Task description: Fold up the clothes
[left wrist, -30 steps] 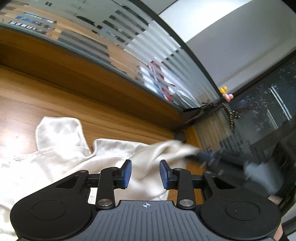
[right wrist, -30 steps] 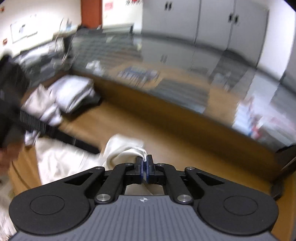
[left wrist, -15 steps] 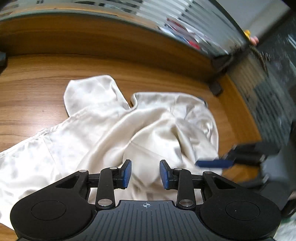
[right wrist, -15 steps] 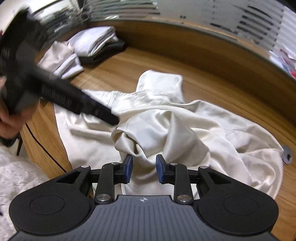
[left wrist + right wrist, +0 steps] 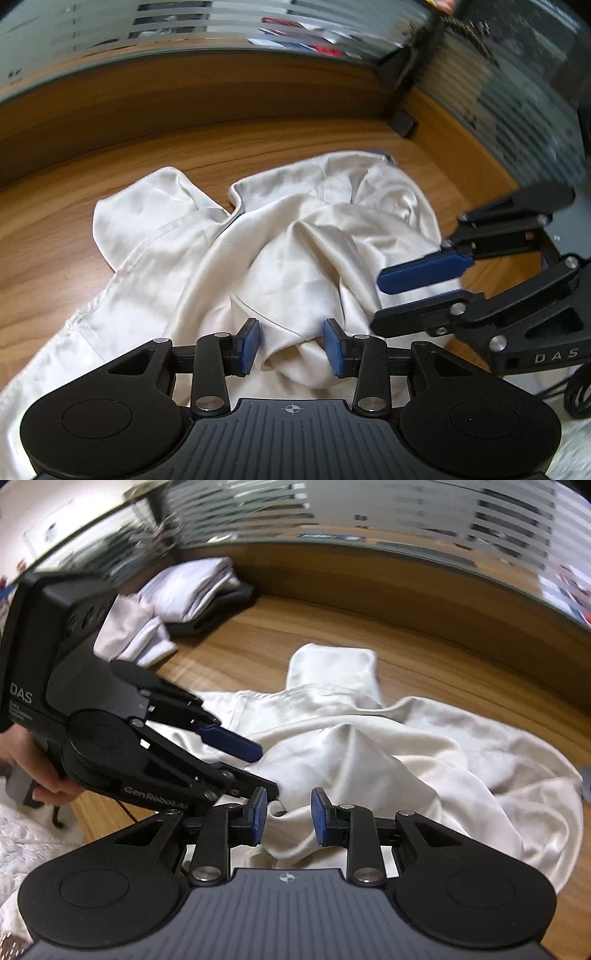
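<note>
1. The left gripper [image 5: 291, 347] is opening. A bump of cloth sits between its blue pads [image 5: 248, 346], but the pads do not squeeze it.
2. The right gripper [image 5: 288, 821] is let go too, with its jaws apart. A fold of cloth pokes up between them, and they do not pinch it.
3. The two grippers are very close together. In the left view the right gripper [image 5: 424, 291] reaches in from the right side, with its tips over the cloth.
4. The cream shirt [image 5: 303, 236] lies in a crumpled heap on the wooden counter [image 5: 55, 236], right under and in front of both grippers. It spreads away from them toward the far wall of the counter.
5. One flat part, maybe a sleeve [image 5: 332, 672], sticks out toward the back. The rest spreads out sideways across the counter.
6. I think both grippers are about as near to the heap. The next grab should be on an edge, not the middle bump.
7. Folded clothes [image 5: 192, 590] sit in the far corner, well apart from the shirt.
8. The near edge of the shirt is hidden under the grippers. I cannot tell where the collar or the hem is.
</note>
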The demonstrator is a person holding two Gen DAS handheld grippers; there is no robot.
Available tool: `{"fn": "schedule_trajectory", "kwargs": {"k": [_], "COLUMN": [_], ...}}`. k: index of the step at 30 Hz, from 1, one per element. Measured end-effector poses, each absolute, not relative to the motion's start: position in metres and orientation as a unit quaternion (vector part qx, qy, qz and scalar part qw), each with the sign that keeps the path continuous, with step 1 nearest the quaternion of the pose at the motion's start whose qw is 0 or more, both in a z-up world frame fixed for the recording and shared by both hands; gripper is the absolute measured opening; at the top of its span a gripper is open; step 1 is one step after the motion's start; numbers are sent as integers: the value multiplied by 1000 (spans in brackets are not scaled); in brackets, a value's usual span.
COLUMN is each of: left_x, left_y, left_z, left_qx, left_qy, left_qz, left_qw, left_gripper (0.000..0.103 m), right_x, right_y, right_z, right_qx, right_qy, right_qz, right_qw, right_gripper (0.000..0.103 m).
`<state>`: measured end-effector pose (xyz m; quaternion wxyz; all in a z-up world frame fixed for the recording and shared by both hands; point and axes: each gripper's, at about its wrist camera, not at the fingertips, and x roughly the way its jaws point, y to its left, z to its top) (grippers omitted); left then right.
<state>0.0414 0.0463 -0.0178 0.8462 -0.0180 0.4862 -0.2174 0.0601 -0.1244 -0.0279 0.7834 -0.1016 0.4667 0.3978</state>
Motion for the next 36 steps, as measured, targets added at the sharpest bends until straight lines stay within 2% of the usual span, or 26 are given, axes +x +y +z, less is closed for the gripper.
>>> {"fn": "schedule_trajectory", "kwargs": {"k": [7,8,9,11,19,23,24,25,26,32,36], "left_x": [39,40,41,43,53,57,58,59,59,62,61], "left_y": [50,49,48,48,63,69,71,73,75,92,94], "left_z": [-20,-21,-22,-24,-8,-1,1,2,3,11,9], "left_qx": [44,54,59,64,-35,-74,-82,-91,-96,-131,-168], "left_qy": [476,474,471,466,453,451,449,447,445,432,440], "left_qz": [-254,-257,-264,-275,-291,-295,-290,-283,-272,-196,-204], "left_qw": [841,840,839,839,842,839,841,844,848,871,858], "left_gripper": [40,37,22,5,4,4,4,4,4,4,4], "right_x": [58,57,57,59,59,61,62,62,63,46,37], "right_y": [-110,-108,-106,-104,-104,-95,-95,-94,-94,-117,-147], "right_z": [-41,-43,-44,-48,-33,-34,-36,-38,-40,-24,-20], "right_qx": [-112,-114,-116,-111,-85,-110,-115,-122,-130,-151,-156], "right_qy": [480,481,483,491,468,456,456,457,458,449,464], "right_qz": [399,399,398,390,380,377,376,373,371,364,347], "right_qw": [773,772,771,771,793,799,798,798,797,802,800], "right_gripper": [31,31,31,31,31,30,26,7,2,1,1]}}
